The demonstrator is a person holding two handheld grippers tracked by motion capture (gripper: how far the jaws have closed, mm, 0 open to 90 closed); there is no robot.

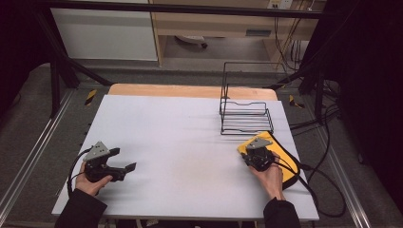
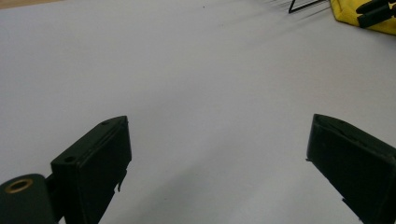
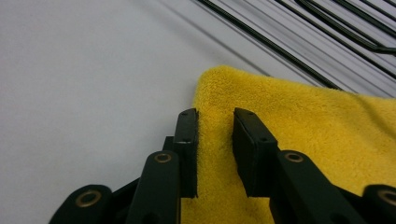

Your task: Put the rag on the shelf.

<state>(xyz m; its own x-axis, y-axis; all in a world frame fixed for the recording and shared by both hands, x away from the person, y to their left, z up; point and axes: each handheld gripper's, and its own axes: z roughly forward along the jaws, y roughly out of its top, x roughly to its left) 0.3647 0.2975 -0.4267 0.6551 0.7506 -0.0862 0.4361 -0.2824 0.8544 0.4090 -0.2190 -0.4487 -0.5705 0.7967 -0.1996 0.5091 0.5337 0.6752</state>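
While your left gripper (image 1: 124, 159) rests with jaws spread over bare table (image 1: 180, 142), your right gripper (image 3: 215, 135) pinches the near left edge of the cloth (image 3: 299, 121). The cloth is yellow, fleecy and folded flat at the table's right edge, its long axis running diagonally away toward the rack (image 1: 244, 116) just beyond.

1. The desk (image 1: 180, 137) carries a pale grey-white top, with a strip of bare wood showing along its far edge.
2. A black wire rack (image 1: 244, 116) stands on it, far right.
3. A yellow cloth (image 1: 285, 159) lies flat just in front of the rack, at the right edge.
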